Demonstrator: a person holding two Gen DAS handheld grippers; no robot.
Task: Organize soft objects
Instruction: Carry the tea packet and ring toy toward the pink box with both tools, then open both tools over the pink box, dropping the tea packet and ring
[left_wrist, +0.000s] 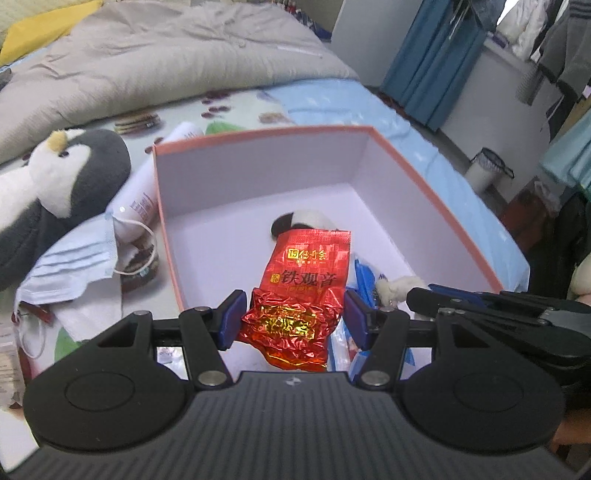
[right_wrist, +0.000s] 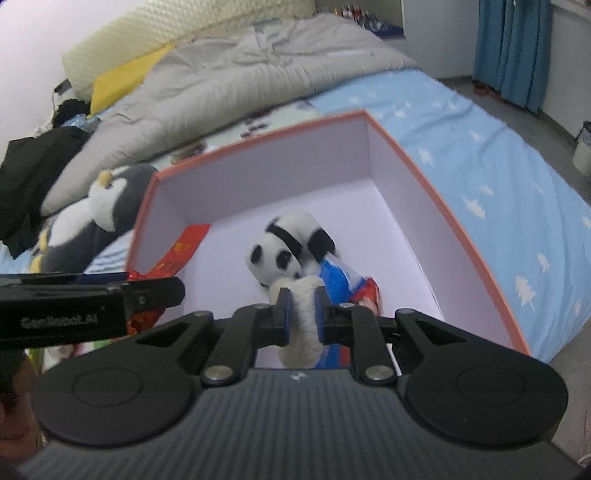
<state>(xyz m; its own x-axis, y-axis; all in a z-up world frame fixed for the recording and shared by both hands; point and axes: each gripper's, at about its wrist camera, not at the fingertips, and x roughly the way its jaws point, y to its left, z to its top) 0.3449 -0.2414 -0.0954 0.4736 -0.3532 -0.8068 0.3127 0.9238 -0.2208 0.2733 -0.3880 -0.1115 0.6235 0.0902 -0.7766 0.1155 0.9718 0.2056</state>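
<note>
An open box with an orange rim and white inside (left_wrist: 258, 170) sits on the bed; it also shows in the right wrist view (right_wrist: 406, 155). My left gripper (left_wrist: 293, 319) is open around a red foil tea packet (left_wrist: 299, 291) that lies inside the box; its pads stand beside the packet. My right gripper (right_wrist: 303, 319) is shut on a white plush limb (right_wrist: 303, 325) of a panda toy (right_wrist: 284, 251) lying in the box, over a blue and red packet (right_wrist: 338, 280). The right gripper also shows in the left wrist view (left_wrist: 480, 306).
A grey and white penguin plush (left_wrist: 55, 177) lies left of the box, with a blue face mask (left_wrist: 70, 266) and a white tube (left_wrist: 144, 192) beside it. A grey quilt (left_wrist: 147, 66) covers the far bed. The bed's right edge (right_wrist: 535, 221) drops to the floor.
</note>
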